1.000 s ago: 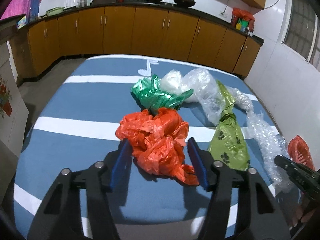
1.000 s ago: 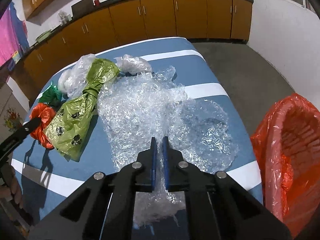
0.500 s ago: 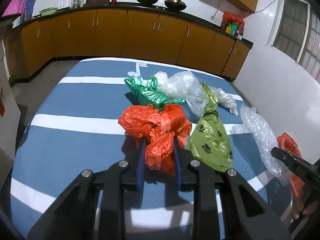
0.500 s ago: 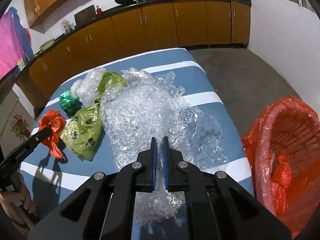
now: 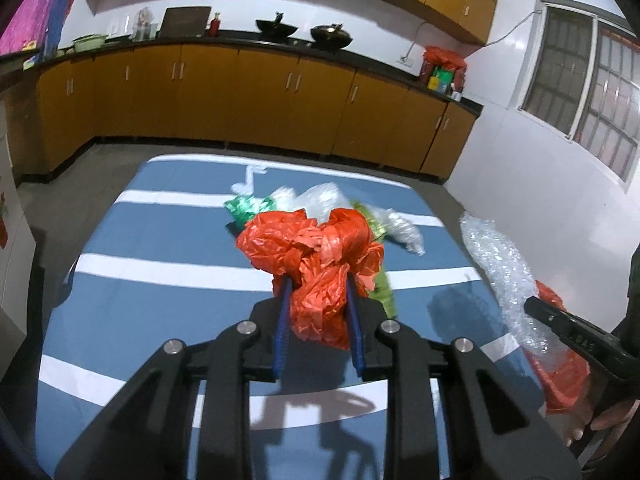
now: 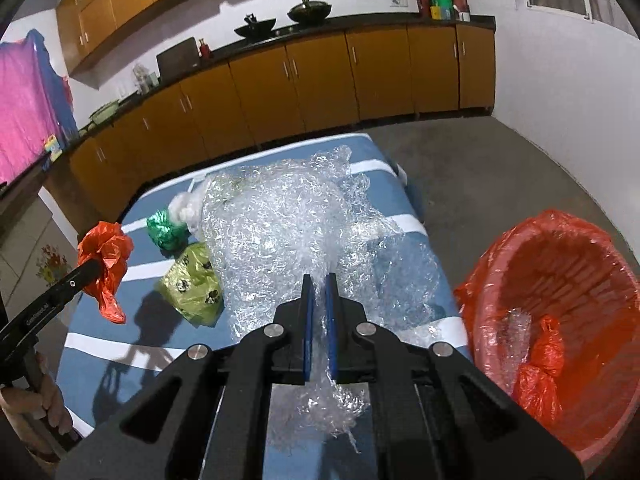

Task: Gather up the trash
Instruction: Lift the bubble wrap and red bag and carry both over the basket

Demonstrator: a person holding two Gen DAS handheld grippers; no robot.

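Observation:
My left gripper is shut on a crumpled orange plastic bag and holds it lifted above the blue striped table; the bag also shows in the right wrist view. My right gripper is shut on a large sheet of clear bubble wrap and holds it raised over the table's right side; it also shows in the left wrist view. A red basket lined with an orange bag stands to the right of the table, with some trash inside.
On the table lie a green crumpled bag, a lime bag with paw prints and a clear plastic bag. Orange kitchen cabinets run along the far wall. Grey floor lies right of the table.
My left gripper closed on the orange bag and lifted it off the table. My right gripper raised the bubble wrap higher and the basket came more into view.

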